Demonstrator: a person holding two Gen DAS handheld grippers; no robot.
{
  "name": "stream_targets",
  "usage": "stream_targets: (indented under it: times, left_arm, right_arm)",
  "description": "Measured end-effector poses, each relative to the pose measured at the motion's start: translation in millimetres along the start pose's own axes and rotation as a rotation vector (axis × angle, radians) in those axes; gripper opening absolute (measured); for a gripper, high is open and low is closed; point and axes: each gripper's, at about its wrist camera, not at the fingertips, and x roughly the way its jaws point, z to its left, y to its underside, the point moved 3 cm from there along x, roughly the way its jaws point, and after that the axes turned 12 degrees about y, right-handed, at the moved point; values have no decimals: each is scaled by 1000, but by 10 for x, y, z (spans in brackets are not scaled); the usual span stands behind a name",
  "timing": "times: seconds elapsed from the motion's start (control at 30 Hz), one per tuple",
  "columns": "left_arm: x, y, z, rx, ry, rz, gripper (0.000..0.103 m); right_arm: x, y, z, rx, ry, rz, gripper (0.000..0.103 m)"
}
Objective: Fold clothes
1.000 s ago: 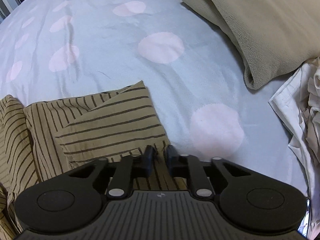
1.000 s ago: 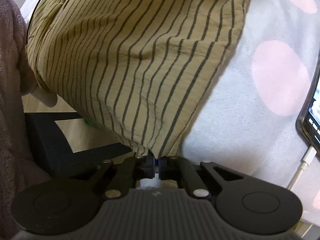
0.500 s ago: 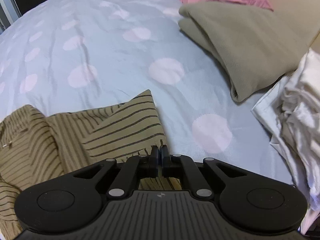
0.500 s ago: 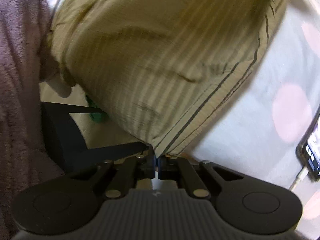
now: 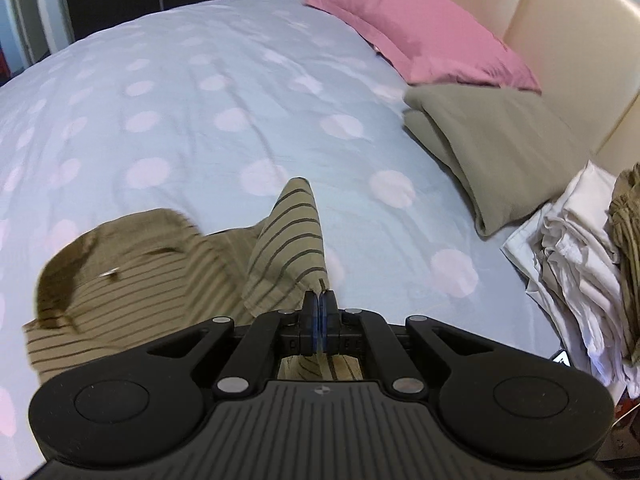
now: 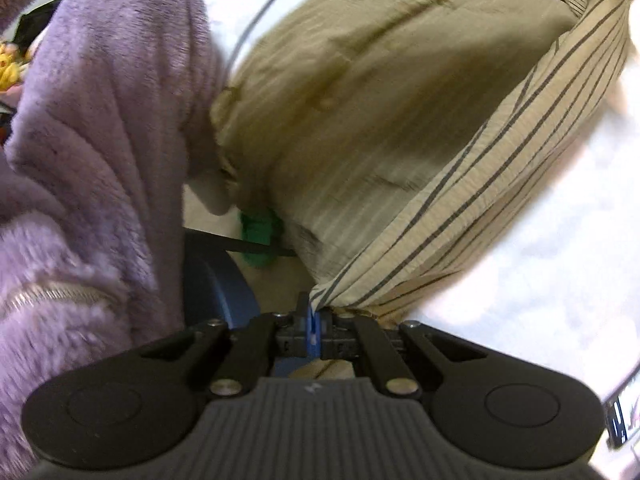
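A tan shirt with dark stripes (image 5: pixel 160 276) hangs lifted over the near edge of the bed. My left gripper (image 5: pixel 320 304) is shut on one corner of it, and the cloth rises in a peak just ahead of the fingers. In the right wrist view the same striped shirt (image 6: pixel 400 128) billows wide in front of my right gripper (image 6: pixel 314 316), which is shut on another edge of it. The shirt's collar shows at the left in the left wrist view.
The bed sheet (image 5: pixel 200 100) is pale blue with pink dots. A folded olive blanket (image 5: pixel 492 148) and a pink pillow (image 5: pixel 420 36) lie at the far right. A heap of white clothes (image 5: pixel 576 248) lies at the right edge. A purple fleece sleeve (image 6: pixel 92 140) fills the left of the right wrist view.
Both grippers have risen with the shirt. The left gripper closed on its corner about a second ago. The shirt has lifted off the bed and billowed open.
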Motion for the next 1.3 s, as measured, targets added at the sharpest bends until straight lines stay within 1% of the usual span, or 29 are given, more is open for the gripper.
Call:
stream_targets:
  times: [0.17,0.3,0.47,0.57,0.63,0.83,0.9,1.03,1.1,1.17,1.3]
  left_arm:
    - [-259,213,463,-54,31,-36,0]
    - [-332,425,843,-114,56,-59,0]
    - [-215,698,1292,-218,151,-103,0]
    - [-119,795,1489,-300,242,-145,0]
    - [-95,757,1484,-325,314,-173,0]
    - [-125,493,1061,-247,507,-209,0]
    - [-111,470,1053,-247,536,-217,0]
    - [-27,639,1361,-301,480,-207,0]
    - [-11,786,1598,-341,433,-204,0]
    - [-2,934,1826,-370,369,-186,0]
    - [36,1097,2067,-369,282,-155,0]
  right_arm:
    - [42,-181,149,-42,-48,9,2]
    - [145,-298,225,-68,-69,31,2]
    - [362,-432,287,-94,-90,79,2]
    - [449,-482,288,-101,-101,107,2]
    - [453,-493,303,-100,-108,118,2]
    - [296,-476,300,-98,-125,120,2]
    - [283,-497,310,-100,-129,119,2]
    - [313,-549,340,-119,-128,122,2]
    - [355,-564,354,-121,-136,130,2]
    - [396,-572,369,-122,-144,138,2]
    - [505,-608,390,-115,-158,152,2]
